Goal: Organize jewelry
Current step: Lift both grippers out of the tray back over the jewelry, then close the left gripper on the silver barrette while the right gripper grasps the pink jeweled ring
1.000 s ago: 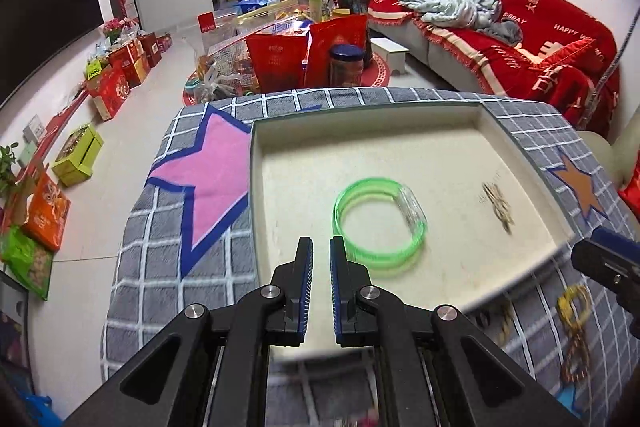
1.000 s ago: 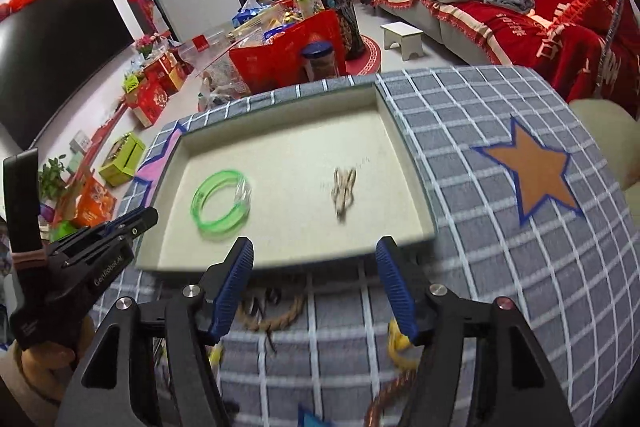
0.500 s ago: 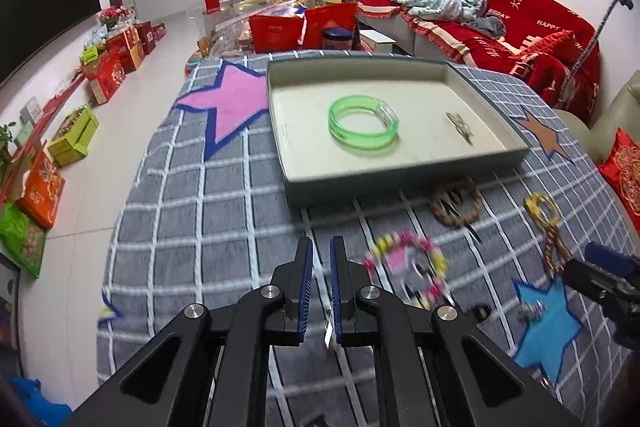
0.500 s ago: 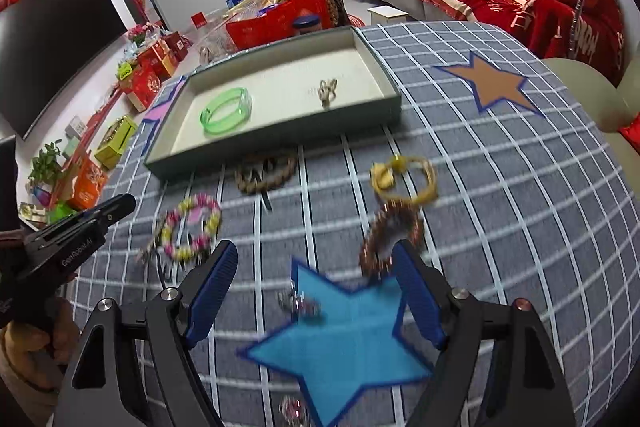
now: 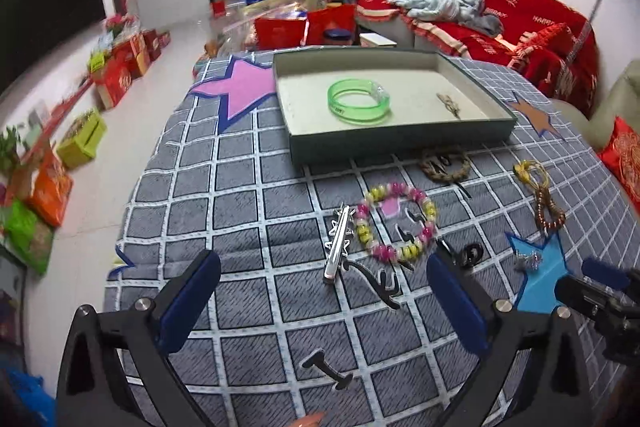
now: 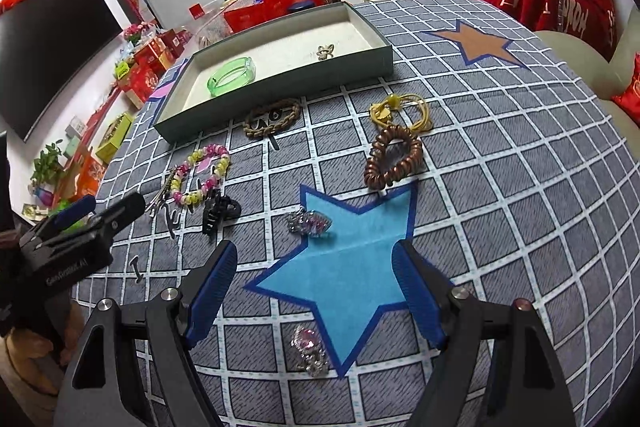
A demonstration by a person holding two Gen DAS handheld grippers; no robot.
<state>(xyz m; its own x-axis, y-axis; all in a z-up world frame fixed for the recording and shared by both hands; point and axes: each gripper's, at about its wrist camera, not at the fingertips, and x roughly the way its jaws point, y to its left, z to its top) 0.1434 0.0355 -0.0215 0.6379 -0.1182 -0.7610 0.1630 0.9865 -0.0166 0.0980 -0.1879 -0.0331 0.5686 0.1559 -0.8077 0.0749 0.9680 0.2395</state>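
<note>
A green bangle (image 5: 359,101) and a small gold piece (image 5: 450,103) lie in the grey tray (image 5: 400,143). On the checked cloth in front of it are a pink-and-yellow bead bracelet (image 5: 396,223), a silver hair clip (image 5: 338,247), a braided band (image 6: 272,117), a yellow cord (image 6: 400,111), a copper spiral tie (image 6: 394,157), a black claw clip (image 6: 218,211) and two pink gem pieces (image 6: 310,223). My left gripper (image 5: 322,295) is opening wide. The hair clip lies just ahead of its gap, untouched. My right gripper (image 6: 314,287) stands open over the blue star, holding nothing.
The table's left edge (image 5: 132,195) drops to a floor with boxes and bags (image 5: 80,139). A red-covered sofa (image 5: 500,23) stands at the right. Red bags and a jar (image 5: 312,27) sit beyond the tray. A hand (image 6: 24,351) holds the left gripper.
Both grippers drew back from the tray toward the near side of the table, bringing the loose jewelry into view. The left jaws went from shut to wide open. The right jaws widened a little.
</note>
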